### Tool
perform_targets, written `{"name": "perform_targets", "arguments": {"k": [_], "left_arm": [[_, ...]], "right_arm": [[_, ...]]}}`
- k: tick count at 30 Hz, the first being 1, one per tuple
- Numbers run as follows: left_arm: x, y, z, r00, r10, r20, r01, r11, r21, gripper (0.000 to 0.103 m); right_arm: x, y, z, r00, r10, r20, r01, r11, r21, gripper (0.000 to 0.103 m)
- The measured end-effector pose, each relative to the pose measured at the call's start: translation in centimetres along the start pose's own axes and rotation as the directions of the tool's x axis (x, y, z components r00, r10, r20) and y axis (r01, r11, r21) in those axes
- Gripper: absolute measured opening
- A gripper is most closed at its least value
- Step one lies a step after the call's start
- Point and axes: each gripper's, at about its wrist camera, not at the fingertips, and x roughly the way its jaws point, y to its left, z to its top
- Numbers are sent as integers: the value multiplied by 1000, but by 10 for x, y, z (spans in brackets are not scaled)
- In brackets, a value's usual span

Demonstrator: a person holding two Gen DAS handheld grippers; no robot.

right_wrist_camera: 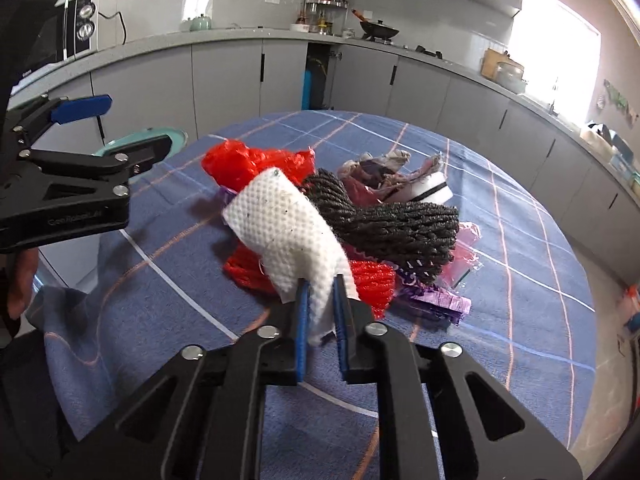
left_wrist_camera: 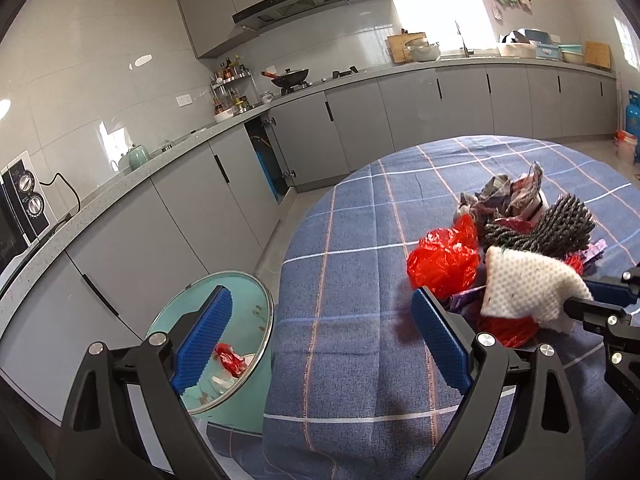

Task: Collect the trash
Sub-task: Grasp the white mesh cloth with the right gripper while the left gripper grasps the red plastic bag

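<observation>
White mesh cloth (right_wrist_camera: 294, 240): pinched between the blue pads of the right gripper (right_wrist_camera: 320, 316), lifted over the trash pile (right_wrist_camera: 376, 216) on the blue plaid tablecloth (right_wrist_camera: 500, 320). Left gripper (left_wrist_camera: 320, 344): fingers spread wide, holding nothing, just left of the pile, above the table edge and teal bin (left_wrist_camera: 240, 408).

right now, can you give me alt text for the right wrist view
The right gripper has its jaws shut on a white dimpled cloth wipe, lifted above a pile of trash: red crumpled plastic bags, a dark grey corded mop head, purple wrappers. The pile sits on a blue plaid tablecloth; the open left gripper hangs at left.
</observation>
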Motion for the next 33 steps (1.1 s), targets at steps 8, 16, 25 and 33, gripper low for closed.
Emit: {"name": "perform_targets", "arguments": {"k": [8,16,25,33], "left_arm": [[-6,-4,10,999,-39,29,38,999,5,90],[-4,-35,21,991,-112,67,106,991,80,90],[28,-56,25,984,-181,6,179,980,87,88],[41,-62,19,957,-281,-74,286,956,72,23]], "right_arm": [[-32,-15,6,994,-31,100,24,997,73,8],[-39,-40,11,985,-117,125,96,982,163,8],[-32,-47,10,983,-132,127,108,977,181,8],[-31,-48,9,982,-134,130,109,977,182,8]]}}
